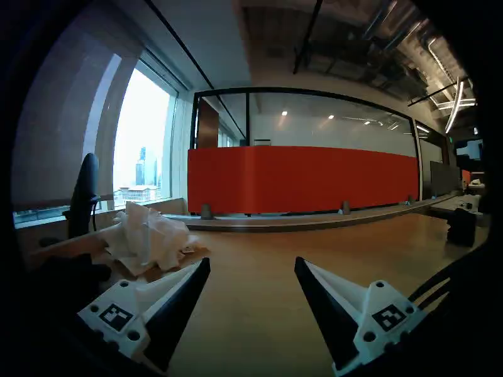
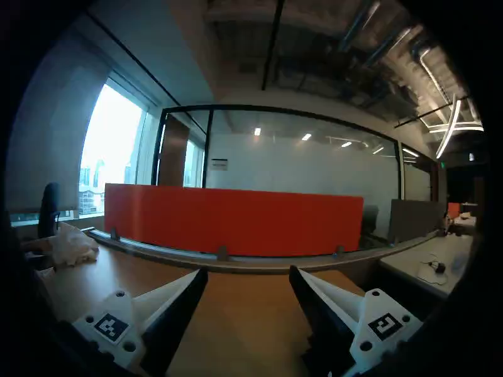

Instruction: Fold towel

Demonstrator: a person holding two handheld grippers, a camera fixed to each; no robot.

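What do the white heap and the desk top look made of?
White heap: probably soft matte cloth, crumpled in loose folds, though paper is possible. Desk top: wood or wood-look laminate, smooth, warm brown with a faint sheen.

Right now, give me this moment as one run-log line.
fold: not yet begun | towel: crumpled on table | left gripper: open, empty, short of towel | right gripper: open, empty

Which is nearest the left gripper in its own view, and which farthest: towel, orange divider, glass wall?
1. Towel, crumpled on the desk, left of the left gripper.
2. Orange divider, along the desk's far edge.
3. Glass wall, behind the divider.
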